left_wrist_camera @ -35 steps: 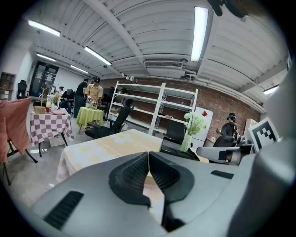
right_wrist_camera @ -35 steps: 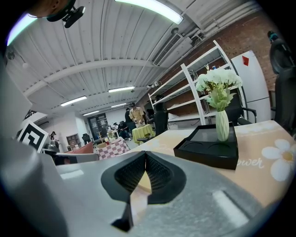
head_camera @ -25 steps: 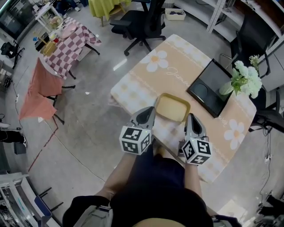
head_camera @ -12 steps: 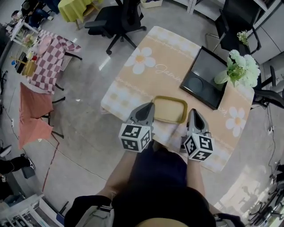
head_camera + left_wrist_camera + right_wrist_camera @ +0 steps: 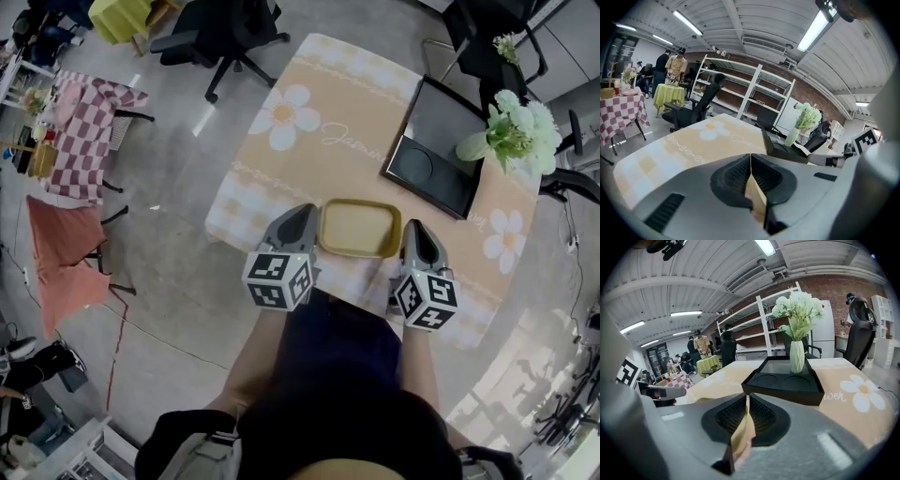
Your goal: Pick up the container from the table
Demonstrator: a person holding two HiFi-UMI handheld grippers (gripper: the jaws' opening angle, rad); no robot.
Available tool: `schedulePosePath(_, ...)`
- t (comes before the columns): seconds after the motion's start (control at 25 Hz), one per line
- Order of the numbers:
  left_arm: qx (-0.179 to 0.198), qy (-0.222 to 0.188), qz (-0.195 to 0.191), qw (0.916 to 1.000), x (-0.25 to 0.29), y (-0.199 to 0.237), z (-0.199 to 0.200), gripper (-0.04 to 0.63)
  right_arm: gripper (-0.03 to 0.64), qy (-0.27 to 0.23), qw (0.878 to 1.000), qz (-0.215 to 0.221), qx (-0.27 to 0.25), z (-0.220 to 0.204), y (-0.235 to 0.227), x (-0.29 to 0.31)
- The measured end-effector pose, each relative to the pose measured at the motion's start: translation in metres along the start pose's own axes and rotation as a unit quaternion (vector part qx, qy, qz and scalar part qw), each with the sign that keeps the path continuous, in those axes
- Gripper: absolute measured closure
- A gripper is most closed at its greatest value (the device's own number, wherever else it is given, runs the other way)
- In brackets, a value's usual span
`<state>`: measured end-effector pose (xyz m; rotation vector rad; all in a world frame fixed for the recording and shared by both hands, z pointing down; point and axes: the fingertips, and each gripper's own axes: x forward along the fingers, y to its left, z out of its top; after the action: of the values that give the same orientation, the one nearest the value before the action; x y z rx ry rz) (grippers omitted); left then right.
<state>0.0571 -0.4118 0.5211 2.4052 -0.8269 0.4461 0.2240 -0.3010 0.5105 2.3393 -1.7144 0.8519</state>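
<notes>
yellow container [image 5: 359,228] rim in left claw [image 5: 308,219], right claw [image 5: 410,232].

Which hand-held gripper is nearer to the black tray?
The right. The right hand-held gripper grips the container on its side nearer the tray; the left hand-held gripper grips the opposite side, farther away.

**Around the daisy cloth**

A peach tablecloth printed with white daisies [image 5: 309,141] carries a black square tray [image 5: 436,155]. White flowers in a pale green vase [image 5: 514,133] stand at the tray's edge. Off on the grey floor are a black swivel chair [image 5: 220,37] and a pink-checked table [image 5: 84,117].
</notes>
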Motion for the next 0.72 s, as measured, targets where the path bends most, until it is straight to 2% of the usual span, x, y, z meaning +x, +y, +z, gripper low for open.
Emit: schedulePosePath(0.72,-0.023,0.021,-0.009,0.9995,0.028,0.013,-0.004,0.583,0.528,0.108,0.994,0.005,0.003,-0.036,0.000,0.031)
